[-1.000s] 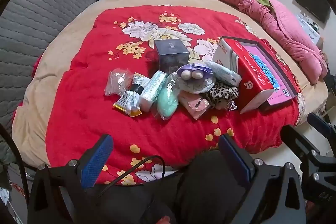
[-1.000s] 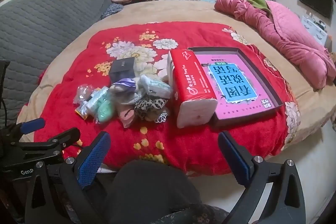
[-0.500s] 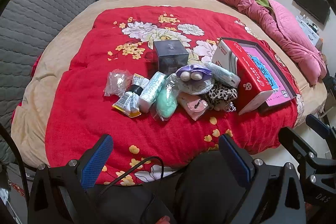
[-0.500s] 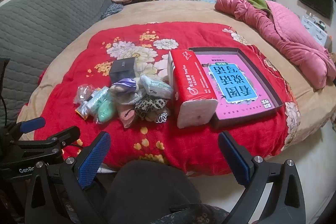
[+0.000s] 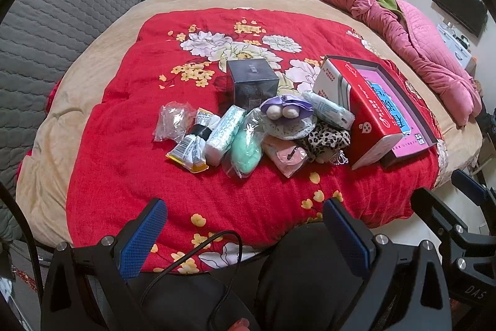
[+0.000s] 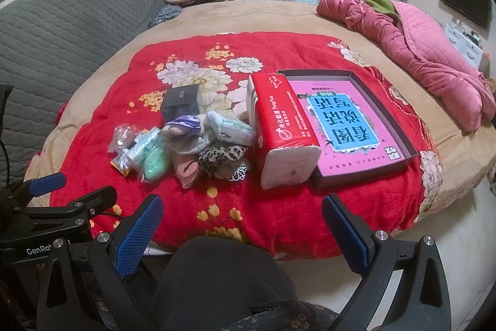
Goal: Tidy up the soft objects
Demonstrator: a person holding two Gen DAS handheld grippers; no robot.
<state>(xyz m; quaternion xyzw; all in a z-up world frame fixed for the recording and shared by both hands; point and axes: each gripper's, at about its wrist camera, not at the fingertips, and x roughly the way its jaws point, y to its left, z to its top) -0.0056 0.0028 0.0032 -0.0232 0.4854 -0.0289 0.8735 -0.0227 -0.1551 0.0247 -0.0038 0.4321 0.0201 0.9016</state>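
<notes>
Both claws, left gripper (image 5: 243,227) & right gripper (image 6: 241,224), wide open, empty. Soft pile (image 5: 263,132) at 12 o'clock on red blanket (image 5: 124,151). Light, squishy, slippery wrap, so pinch mid-bulge.

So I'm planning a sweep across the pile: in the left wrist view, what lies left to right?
Clear plastic bag → yellow-edged packet → mint green item in plastic → leopard-print piece → red tissue pack → pink box.

We see a heap of soft things on the red flowered blanket: a mint-green plush in clear wrap (image 5: 245,151), a leopard-print fabric piece (image 5: 325,139), a pink pouch (image 5: 286,155), a purple plush with two white balls (image 5: 283,109) on top, and wrapped tissue packs (image 5: 224,132).
</notes>
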